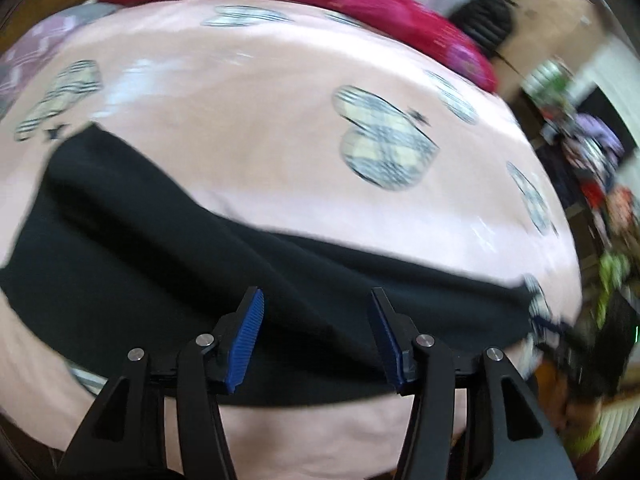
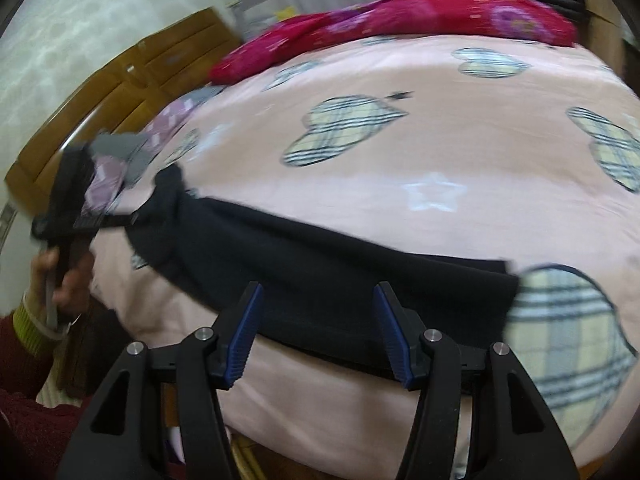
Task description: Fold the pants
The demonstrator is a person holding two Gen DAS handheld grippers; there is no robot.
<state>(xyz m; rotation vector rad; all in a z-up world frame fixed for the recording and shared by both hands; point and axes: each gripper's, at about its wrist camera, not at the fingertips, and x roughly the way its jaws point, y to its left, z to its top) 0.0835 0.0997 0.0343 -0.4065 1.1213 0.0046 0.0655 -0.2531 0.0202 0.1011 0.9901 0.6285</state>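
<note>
Left claw (image 1: 316, 308) and right claw (image 2: 318, 304) both gape empty over black pants (image 1: 168, 240) on the bed (image 1: 260, 140); soft, limp fabric, so pinch hem edges.

Black pants (image 2: 320, 264) and red pillow (image 2: 400, 20) on pink bed (image 2: 400, 152).

Black pants (image 2: 320, 280) on pink, plaid-hearted bedspread (image 2: 460, 152).

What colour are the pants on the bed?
Black. The pants show best in the right wrist view.
</note>
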